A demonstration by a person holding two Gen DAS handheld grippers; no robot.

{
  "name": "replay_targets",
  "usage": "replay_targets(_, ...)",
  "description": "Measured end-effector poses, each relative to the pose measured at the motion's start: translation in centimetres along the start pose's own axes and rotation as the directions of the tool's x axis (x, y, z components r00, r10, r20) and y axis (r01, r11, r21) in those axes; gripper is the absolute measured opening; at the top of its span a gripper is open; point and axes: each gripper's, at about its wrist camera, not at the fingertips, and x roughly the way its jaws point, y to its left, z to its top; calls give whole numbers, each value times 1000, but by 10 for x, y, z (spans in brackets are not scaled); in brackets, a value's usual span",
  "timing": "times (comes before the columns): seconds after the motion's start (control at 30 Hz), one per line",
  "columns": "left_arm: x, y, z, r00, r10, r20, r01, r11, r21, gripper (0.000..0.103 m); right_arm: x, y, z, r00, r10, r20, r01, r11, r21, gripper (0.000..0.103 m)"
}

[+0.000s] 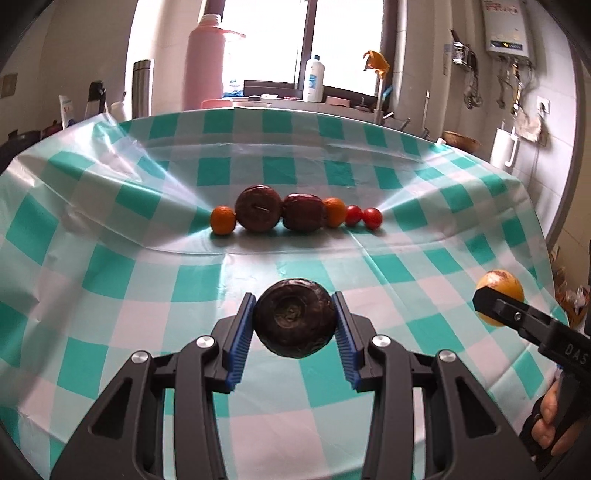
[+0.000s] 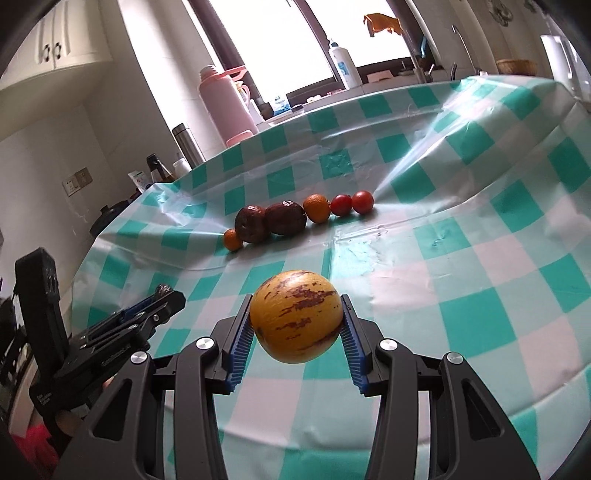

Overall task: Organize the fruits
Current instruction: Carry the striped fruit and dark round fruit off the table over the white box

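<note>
A teal-and-white checked tablecloth [image 1: 155, 258] covers the surface, glossy and creased. Past its far edge, before a bright window [image 1: 269, 37], stand a tall pink thermos [image 1: 205, 62], a slim steel flask [image 1: 143, 86] to its left and a white bottle with a blue label [image 1: 314, 79] to its right. An orange cloth [image 1: 376, 62] hangs near the window. On the right wall sits a white water heater [image 1: 508, 27] (its cables trail below), and a wicker basket [image 1: 461, 140] rests beneath.
</note>
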Motion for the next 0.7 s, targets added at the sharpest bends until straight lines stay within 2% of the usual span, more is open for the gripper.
replay_targets(0.4, -12, -40, -11, 999, -31, -32, 34, 994, 101, 42, -53, -19, -22, 998, -40, 46, 41, 998, -40, 45)
replay_targets(0.7, -20, -100, -24, 992, -110, -67, 122, 964, 236, 42, -105, -64, -55, 990, -121, 65, 120, 993, 22, 45)
